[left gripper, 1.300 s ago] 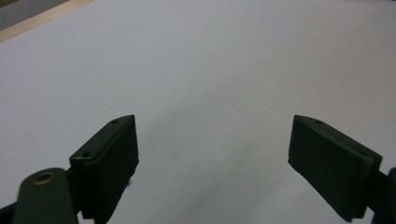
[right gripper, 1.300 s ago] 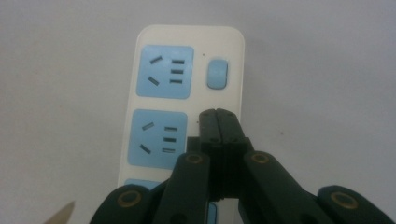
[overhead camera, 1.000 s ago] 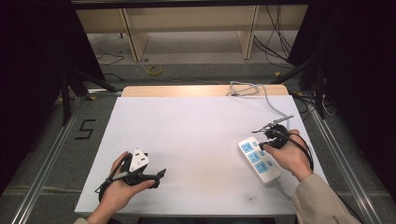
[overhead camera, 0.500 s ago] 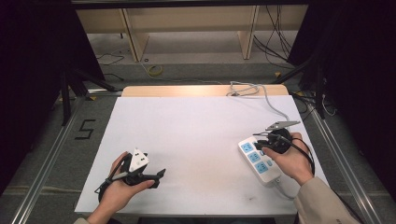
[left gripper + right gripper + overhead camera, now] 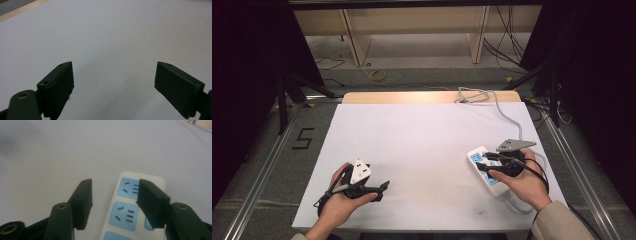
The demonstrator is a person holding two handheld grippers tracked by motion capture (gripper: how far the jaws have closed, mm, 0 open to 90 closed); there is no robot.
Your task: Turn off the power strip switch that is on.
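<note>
Over the power strip (image 5: 135,207) the right gripper (image 5: 113,195) gapes, seemingly clear of it; far leftward, the left gripper (image 5: 113,82) gapes empty.

Bright even light on white table (image 5: 422,145), dark surroundings, soft gripper views

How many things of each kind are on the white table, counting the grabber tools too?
Power strips: 1, the white power strip with blue sockets
Grabber tools: 2, the left gripper and the right gripper
Total: 3
</note>
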